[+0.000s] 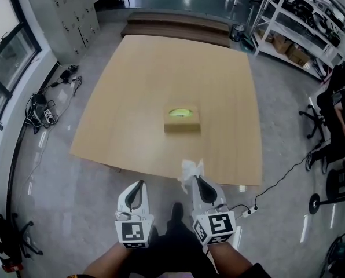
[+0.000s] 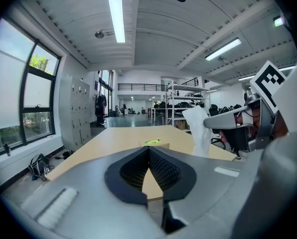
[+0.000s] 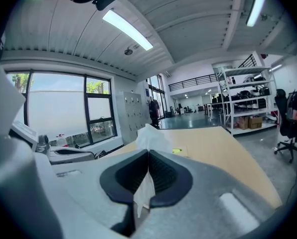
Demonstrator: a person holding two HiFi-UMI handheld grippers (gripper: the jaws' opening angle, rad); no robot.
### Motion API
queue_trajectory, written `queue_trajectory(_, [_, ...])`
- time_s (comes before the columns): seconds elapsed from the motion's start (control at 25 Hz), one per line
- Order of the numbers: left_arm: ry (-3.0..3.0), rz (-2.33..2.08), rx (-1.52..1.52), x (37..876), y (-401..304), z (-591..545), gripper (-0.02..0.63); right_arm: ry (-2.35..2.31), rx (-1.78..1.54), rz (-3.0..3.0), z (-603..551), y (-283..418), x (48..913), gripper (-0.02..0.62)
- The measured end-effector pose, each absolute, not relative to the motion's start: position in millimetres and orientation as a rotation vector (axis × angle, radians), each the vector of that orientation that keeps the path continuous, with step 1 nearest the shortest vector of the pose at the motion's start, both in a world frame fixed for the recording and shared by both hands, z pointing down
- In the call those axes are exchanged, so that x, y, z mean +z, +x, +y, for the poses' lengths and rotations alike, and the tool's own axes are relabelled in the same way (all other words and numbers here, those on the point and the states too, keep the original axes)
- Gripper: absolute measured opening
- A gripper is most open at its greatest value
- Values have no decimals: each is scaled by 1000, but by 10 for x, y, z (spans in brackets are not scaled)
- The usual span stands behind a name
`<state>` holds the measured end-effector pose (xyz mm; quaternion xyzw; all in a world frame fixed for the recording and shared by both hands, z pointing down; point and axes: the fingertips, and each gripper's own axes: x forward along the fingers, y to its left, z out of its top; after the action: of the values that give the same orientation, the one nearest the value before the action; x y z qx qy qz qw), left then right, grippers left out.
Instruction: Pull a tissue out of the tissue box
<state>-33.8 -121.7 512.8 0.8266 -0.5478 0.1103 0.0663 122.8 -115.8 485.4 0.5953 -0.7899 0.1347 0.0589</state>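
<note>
A brown cardboard tissue box [image 1: 182,119] with a green-rimmed top slot rests near the middle of the wooden table [image 1: 138,80]; it also shows small in the left gripper view [image 2: 156,143] and the right gripper view [image 3: 178,152]. My right gripper [image 1: 197,177] is shut on a white tissue [image 1: 191,169], held off the table's near edge, well back from the box. The tissue [image 3: 147,139] sticks out past the closed jaws and hangs between them. My left gripper [image 1: 140,184] is beside it, jaws together with nothing in them, and from there the tissue [image 2: 199,128] appears on the right.
Metal shelving [image 1: 300,22] with boxes stands at the far right. An office chair [image 1: 331,120] with a person is at the right edge. Cables and a power strip [image 1: 249,211] lie on the floor near my right gripper; more cables [image 1: 42,106] lie on the left by grey lockers [image 1: 74,13].
</note>
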Motion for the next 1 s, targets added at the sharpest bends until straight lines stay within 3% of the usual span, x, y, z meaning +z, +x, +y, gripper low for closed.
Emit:
queue_trajectory(0.52, [2565, -1536, 284, 5050, -724, -295, 18, 1879, 368, -2284, -61, 789, 4707, -3])
queue_trajectory(1.0, [2516, -1579, 222, 4948, -596, 163, 18, 1778, 362, -2341, 531, 732, 4758, -3])
